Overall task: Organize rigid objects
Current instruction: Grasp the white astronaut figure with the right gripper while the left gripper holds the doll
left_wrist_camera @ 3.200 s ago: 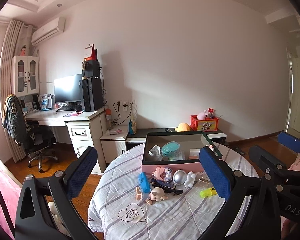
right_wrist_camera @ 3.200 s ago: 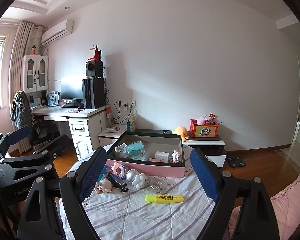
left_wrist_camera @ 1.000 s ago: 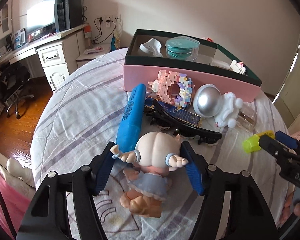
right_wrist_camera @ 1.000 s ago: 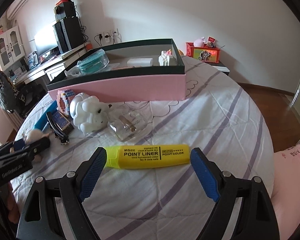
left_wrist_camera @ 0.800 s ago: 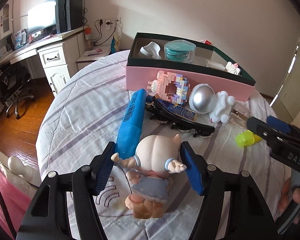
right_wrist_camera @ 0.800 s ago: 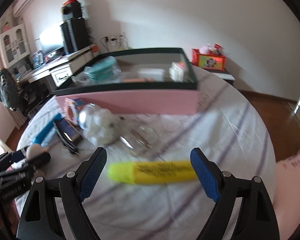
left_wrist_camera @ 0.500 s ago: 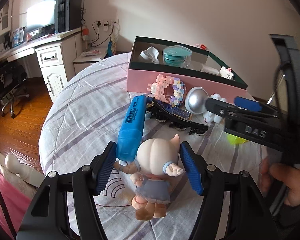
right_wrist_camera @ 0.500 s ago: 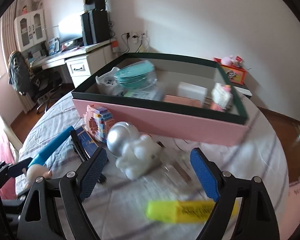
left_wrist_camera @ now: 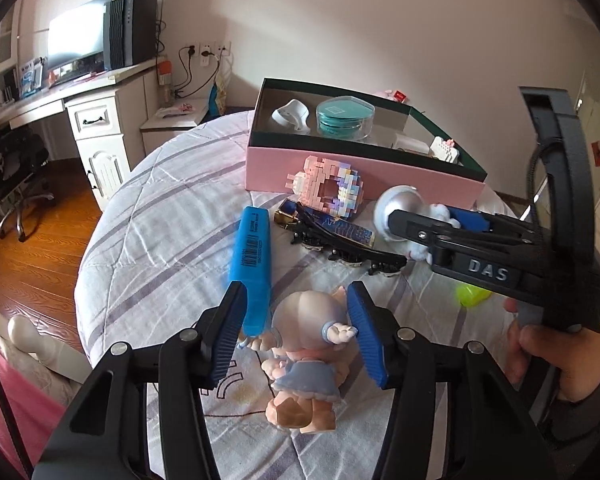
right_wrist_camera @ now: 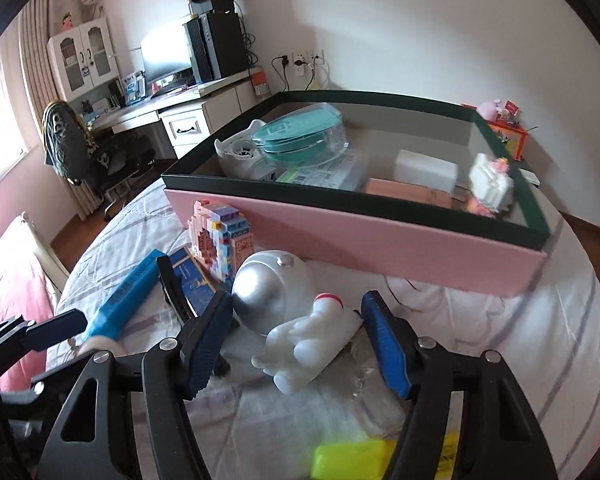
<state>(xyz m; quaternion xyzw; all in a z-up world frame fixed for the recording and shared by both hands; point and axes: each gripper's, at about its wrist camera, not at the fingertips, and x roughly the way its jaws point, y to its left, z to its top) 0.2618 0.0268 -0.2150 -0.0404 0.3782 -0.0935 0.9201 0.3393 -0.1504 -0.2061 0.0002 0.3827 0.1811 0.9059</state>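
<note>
While the blue marker [left_wrist_camera: 251, 256] lies at centre left of the left wrist view, the left gripper [left_wrist_camera: 298, 330] sits at lower centre, its fingers [left_wrist_camera: 230, 332] having just been closing around the pig doll [left_wrist_camera: 306, 344]; whether they already press its head I cannot tell. To the right, at centre of the right wrist view, the right gripper [right_wrist_camera: 296, 342] brackets the astronaut toy [right_wrist_camera: 292, 316] lying on the counter [right_wrist_camera: 500, 344], its fingers also just closing, a gap showing on the helmet side. For a sound lift, each pair should close squarely on the broadest, firmest part, then rise straight before crossing to the pink box [right_wrist_camera: 380, 236] at the upper right, clearing its dark rim.
</note>
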